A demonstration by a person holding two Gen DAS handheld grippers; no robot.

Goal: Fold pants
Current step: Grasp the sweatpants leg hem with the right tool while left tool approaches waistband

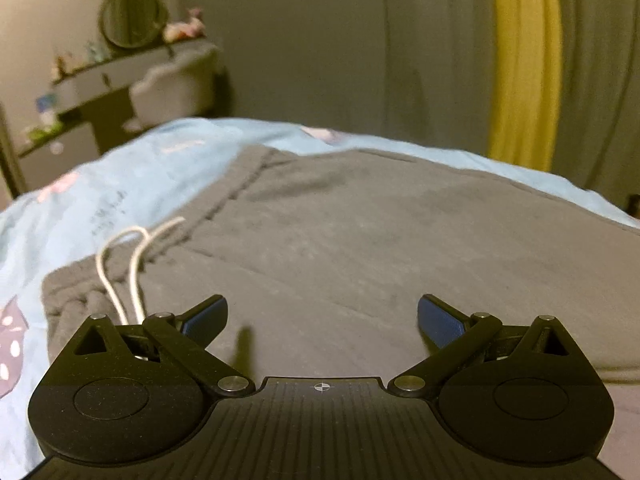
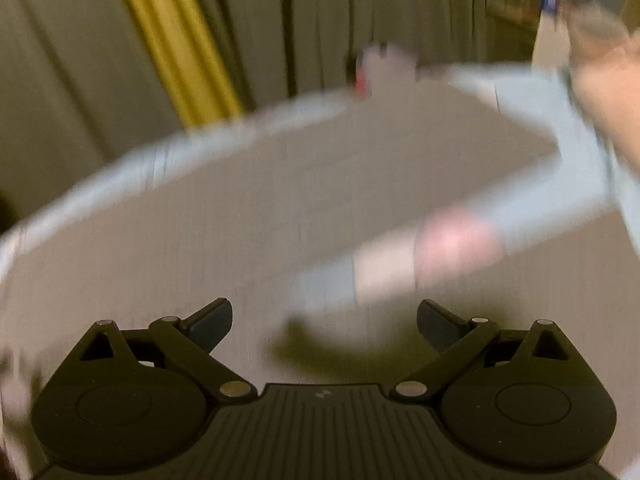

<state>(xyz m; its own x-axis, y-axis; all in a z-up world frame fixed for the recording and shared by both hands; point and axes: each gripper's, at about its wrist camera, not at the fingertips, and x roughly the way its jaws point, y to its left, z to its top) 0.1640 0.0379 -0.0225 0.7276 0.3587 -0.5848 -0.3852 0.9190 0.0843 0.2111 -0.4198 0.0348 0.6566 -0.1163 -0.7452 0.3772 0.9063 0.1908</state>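
Both pairs of fingers are spread and grasp nothing: the left gripper (image 1: 322, 320) hovers just above the grey pants (image 1: 340, 240), near their white drawstring (image 1: 132, 264), likely choosing a grip. The pants lie flat on the blue bedsheet (image 1: 120, 176); the right gripper (image 2: 324, 322) hangs over their blurred leg end.

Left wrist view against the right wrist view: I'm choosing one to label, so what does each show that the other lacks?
Only the left wrist view shows the drawstring, the waistband and a mirror. Only the right shows a blurred pink patch on the sheet. Both show grey pants on a blue sheet, a yellow curtain, and open fingers: left gripper, right gripper.
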